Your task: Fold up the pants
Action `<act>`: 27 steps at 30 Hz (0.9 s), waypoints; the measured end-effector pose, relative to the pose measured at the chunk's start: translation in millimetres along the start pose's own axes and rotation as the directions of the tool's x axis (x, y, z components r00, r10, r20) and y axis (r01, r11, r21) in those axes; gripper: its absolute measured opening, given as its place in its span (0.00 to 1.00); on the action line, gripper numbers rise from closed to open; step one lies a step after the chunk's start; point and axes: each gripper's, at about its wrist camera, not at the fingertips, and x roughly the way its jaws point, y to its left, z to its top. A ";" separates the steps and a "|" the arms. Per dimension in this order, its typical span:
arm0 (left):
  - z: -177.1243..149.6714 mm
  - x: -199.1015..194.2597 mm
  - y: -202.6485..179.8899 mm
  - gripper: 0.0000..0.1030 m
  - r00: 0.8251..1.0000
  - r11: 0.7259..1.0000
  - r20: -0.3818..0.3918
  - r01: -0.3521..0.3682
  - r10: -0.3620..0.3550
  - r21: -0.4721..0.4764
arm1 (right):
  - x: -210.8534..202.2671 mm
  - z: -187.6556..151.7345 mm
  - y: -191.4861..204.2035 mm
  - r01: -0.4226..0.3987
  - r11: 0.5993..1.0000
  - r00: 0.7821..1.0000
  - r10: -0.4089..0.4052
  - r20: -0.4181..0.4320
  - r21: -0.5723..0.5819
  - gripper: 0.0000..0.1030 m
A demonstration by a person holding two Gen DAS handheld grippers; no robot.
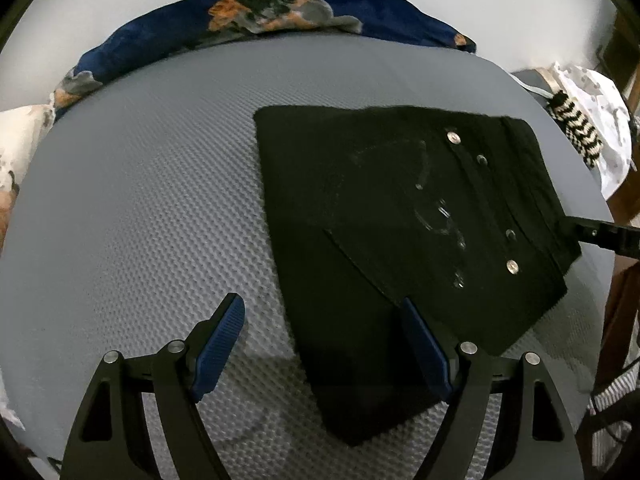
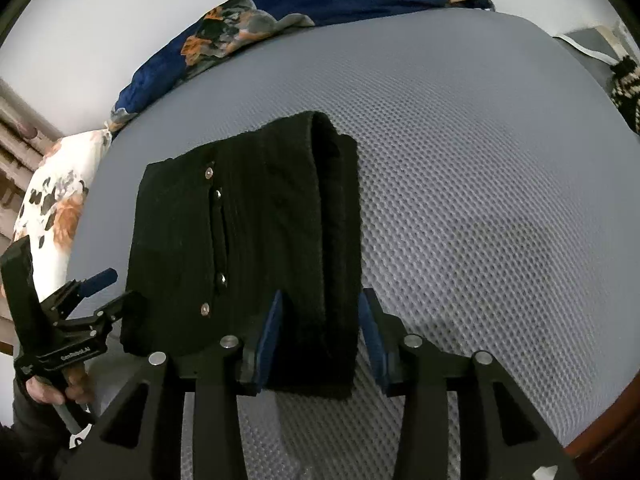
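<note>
Left wrist view: black pants, already folded into a compact slab, lying right of centre on the grey textured mattress, probably so the flat surface keeps the layers square. Long axis running from upper left toward the lower right, waistband and rivets toward the right edge. Left gripper low in the frame, jaws spread wide, one blue pad over bare mattress, the other at the near edge of the cloth, gripping nothing. Right gripper just showing at the right edge, touching the waistband corner. Blue floral blanket bunched along the top. Right wrist view: pants centre-left, long axis running up the frame away from the camera, folded layers stacked at the right-hand side. Right gripper at bottom centre, jaws spread either side of the thick fold, straddling but apparently not squeezing it, likely poised to pinch for one more fold or to tidy.
</note>
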 end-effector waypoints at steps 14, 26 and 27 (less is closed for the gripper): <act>16.7 15.1 41.9 0.78 0.976 0.958 -0.007 0.211 -0.216 -0.193 | 24.3 15.6 -21.2 -0.068 0.997 0.997 0.069 -0.030 0.038 0.48; 17.0 40.4 72.8 0.78 0.899 0.840 -0.018 0.401 -0.437 -0.366 | 50.2 16.7 -73.6 -0.397 0.893 0.901 0.423 -0.093 0.214 0.48; 16.9 41.1 75.6 0.78 0.891 0.829 -0.012 0.417 -0.453 -0.372 | 51.9 17.4 -75.1 -0.416 0.884 0.891 0.444 -0.099 0.214 0.49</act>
